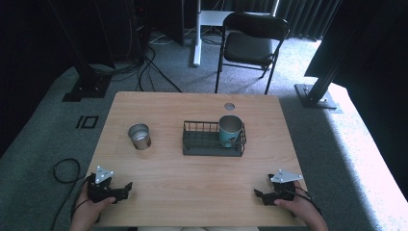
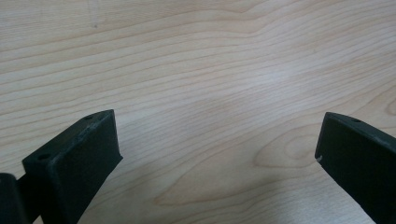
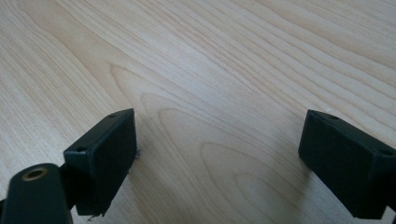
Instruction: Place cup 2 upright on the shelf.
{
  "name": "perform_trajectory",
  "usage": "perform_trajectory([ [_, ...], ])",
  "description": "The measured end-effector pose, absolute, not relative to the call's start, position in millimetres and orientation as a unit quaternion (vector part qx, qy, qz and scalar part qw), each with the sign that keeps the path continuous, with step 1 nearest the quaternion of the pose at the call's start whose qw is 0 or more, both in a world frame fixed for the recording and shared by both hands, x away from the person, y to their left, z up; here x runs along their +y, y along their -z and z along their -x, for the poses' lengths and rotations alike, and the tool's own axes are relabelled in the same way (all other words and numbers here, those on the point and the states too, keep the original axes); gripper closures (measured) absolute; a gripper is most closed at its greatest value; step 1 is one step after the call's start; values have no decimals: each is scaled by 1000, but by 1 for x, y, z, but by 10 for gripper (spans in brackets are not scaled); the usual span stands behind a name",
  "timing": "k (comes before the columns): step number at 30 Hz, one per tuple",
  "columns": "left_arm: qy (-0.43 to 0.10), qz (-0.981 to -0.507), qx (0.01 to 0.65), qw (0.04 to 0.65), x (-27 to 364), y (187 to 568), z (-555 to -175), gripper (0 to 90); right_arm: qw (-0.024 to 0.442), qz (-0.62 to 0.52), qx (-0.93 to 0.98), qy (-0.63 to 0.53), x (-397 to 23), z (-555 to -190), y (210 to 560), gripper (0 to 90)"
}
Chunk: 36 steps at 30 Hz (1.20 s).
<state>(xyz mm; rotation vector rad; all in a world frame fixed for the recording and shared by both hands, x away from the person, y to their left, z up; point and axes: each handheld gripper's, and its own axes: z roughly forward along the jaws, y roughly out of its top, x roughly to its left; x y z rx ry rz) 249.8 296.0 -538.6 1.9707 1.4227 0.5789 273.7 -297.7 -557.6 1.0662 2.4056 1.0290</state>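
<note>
the wooden table point(image 1: 192, 183) spreads wide under both hands, pale grain running across it. at its far middle sits the black wire basket point(image 1: 213, 139), and a teal cup point(image 1: 230, 130) stands upright in the basket's right end, mouth up. left of the basket, well apart from it, a steel cup point(image 1: 139, 136) stands on bare wood, also upright; what either cup holds can't be made out. down at the near edge, the left gripper point(image 1: 126, 188) rests low at the table's left corner, hand wrapped round it from below, jaws pointing in toward the centre. the right gripper point(image 1: 259, 195) mirrors it at the right corner, pointing inward too. both sit well apart from the cups. in each gripper view the black jaws stand wide, nothing but wood grain between them. no writing readable anywhere.
</note>
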Motion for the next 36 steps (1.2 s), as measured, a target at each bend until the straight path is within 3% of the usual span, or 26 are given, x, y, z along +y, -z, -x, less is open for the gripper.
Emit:
perform_trajectory([
  [11,-216,-745,527,348,287,534,-258,4,158,-373,841,-359,-298,-274,558,110],
  [36,-259,-717,505,405,273,518,-297,4,158,-373,841,-359,-298,-274,558,110],
])
